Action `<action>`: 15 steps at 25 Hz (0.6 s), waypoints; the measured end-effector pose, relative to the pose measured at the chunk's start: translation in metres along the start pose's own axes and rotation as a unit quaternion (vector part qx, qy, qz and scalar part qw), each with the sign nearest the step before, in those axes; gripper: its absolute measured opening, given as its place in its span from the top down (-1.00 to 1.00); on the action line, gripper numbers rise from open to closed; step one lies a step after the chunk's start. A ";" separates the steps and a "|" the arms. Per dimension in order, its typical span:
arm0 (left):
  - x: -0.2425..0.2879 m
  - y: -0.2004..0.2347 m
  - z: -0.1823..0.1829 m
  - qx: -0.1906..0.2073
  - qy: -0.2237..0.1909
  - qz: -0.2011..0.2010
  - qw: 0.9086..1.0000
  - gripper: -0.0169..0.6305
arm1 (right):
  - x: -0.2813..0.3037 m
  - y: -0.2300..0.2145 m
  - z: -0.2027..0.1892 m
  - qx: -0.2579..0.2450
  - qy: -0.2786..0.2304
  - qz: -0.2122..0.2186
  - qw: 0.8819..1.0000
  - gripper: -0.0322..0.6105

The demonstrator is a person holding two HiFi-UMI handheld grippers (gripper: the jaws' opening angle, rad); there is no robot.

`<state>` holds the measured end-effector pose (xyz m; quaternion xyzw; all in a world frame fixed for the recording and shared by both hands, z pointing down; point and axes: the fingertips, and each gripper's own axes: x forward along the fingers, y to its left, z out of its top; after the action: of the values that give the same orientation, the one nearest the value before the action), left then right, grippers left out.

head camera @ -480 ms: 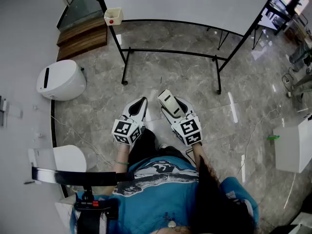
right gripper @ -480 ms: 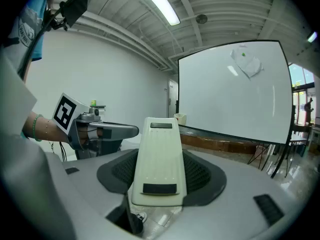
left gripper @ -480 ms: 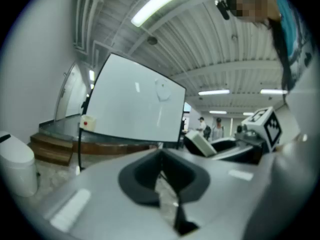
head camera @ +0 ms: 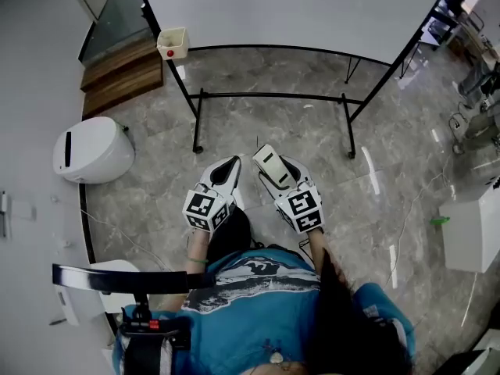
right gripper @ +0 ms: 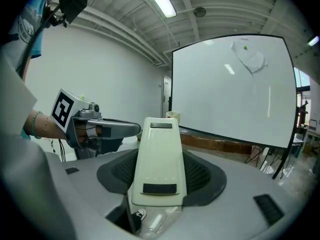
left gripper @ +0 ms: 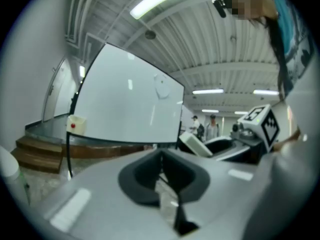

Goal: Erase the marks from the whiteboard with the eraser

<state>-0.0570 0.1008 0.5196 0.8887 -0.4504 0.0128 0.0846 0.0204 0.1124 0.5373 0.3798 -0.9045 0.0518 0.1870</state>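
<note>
The whiteboard (head camera: 297,6) stands ahead on a black frame; its face looks blank in the head view. In the right gripper view the whiteboard (right gripper: 235,89) carries faint marks (right gripper: 248,56) with a green dot near its upper edge. My right gripper (head camera: 272,170) is shut on the cream eraser (head camera: 268,162), which sticks out forward past the jaws. Seen from that gripper, the eraser (right gripper: 159,154) lies between its jaws, well short of the board. My left gripper (head camera: 228,164) is beside it, shut and empty (left gripper: 161,156).
The board's black legs and crossbar (head camera: 269,96) stand on the marble floor. A small box with a red dot (head camera: 173,43) hangs at the board's left edge. Wooden steps (head camera: 121,73) and a white rounded unit (head camera: 92,148) are at left, a white cabinet (head camera: 473,233) at right.
The board's frame and the small box sit lower in the head view than before, so the view has shifted toward the board. Both grippers keep the same pose and grip.
</note>
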 end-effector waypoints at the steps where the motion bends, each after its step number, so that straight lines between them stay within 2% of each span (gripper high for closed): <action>1: 0.007 0.014 0.005 0.005 0.001 -0.004 1.000 0.93 | 0.015 -0.004 0.007 0.003 -0.001 0.000 1.000 0.08; 9: 0.045 0.147 0.047 0.017 -0.007 -0.004 1.000 0.93 | 0.141 -0.029 0.081 0.015 -0.023 -0.006 1.000 0.08; 15: 0.076 0.222 0.061 0.011 -0.008 -0.008 1.000 0.93 | 0.212 -0.050 0.112 0.017 -0.021 -0.015 1.000 0.08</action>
<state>-0.1931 -0.0981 0.4973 0.8932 -0.4440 0.0098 0.0712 -0.1134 -0.0912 0.5116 0.3977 -0.9013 0.0565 0.1621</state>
